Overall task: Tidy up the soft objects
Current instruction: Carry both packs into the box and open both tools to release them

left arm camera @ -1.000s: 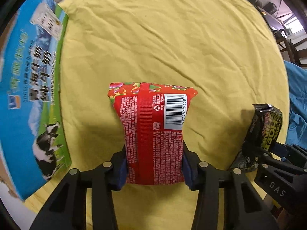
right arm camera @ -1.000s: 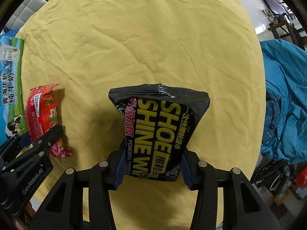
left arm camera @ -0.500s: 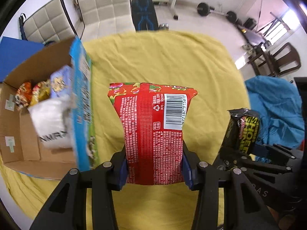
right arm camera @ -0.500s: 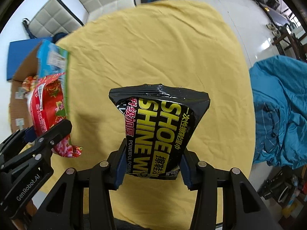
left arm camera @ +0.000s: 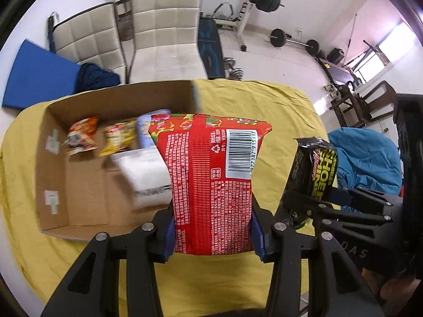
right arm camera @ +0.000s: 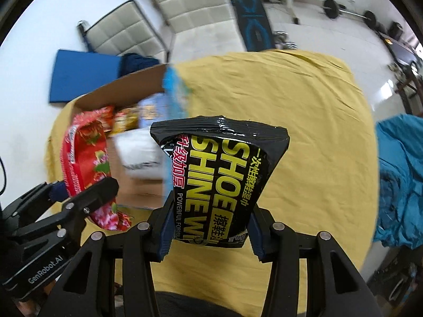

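My left gripper is shut on a red packet with a barcode, held upright above the yellow-covered table. It also shows in the right wrist view. My right gripper is shut on a black shoe-shine wipes pack, also seen in the left wrist view. An open cardboard box lies to the left, holding several snack packets and a white pack. Both grippers hang to the right of the box.
The yellow cloth covers the round table. Two white chairs stand behind it, with a blue mat and weights on the floor. A blue cloth lies off the table's right edge.
Both grippers have risen and tilted up with their packs. The view now takes in the open box's inside, the chairs and the room.
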The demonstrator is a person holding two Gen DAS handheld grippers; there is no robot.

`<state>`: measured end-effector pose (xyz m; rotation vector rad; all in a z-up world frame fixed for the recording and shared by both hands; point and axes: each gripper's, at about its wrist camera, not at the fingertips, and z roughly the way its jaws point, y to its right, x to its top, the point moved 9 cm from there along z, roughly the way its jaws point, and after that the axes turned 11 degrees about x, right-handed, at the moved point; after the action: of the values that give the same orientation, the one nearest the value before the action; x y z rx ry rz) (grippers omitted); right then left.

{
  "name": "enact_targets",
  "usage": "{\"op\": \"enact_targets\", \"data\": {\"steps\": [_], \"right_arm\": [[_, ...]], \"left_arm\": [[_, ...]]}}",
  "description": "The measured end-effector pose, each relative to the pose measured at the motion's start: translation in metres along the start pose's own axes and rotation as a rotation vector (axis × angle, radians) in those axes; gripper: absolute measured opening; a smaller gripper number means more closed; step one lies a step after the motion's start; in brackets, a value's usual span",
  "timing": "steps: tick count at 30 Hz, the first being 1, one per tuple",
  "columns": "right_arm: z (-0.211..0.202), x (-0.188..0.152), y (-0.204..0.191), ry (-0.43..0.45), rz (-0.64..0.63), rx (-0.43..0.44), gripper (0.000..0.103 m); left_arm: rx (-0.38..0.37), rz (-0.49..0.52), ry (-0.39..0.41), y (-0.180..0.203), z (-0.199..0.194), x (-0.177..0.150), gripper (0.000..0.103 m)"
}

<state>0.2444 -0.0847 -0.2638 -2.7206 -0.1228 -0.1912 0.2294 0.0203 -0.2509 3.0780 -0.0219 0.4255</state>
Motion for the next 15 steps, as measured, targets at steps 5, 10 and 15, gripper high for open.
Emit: {"op": "enact_targets", "data": {"steps": [5, 10, 15], "right_arm": [[0.042, 0.009, -0.073, -0.037, -0.053, 0.069, 0.05], [0.106, 0.015, -0.137, -0.102, -0.126, 0.098, 0.05], [0.159, 0.016, -0.173, -0.161, -0.159, 0.12, 0.05]], "left_arm": [[0.059, -0.051, -0.028, -0.082, 0.011, -0.002, 0.043], [0.062, -0.094, -0.123, -0.152, 0.049, -0.005, 0.043], [0.018, -0.176, -0.221, -0.195, 0.091, -0.01, 0.043]]}}
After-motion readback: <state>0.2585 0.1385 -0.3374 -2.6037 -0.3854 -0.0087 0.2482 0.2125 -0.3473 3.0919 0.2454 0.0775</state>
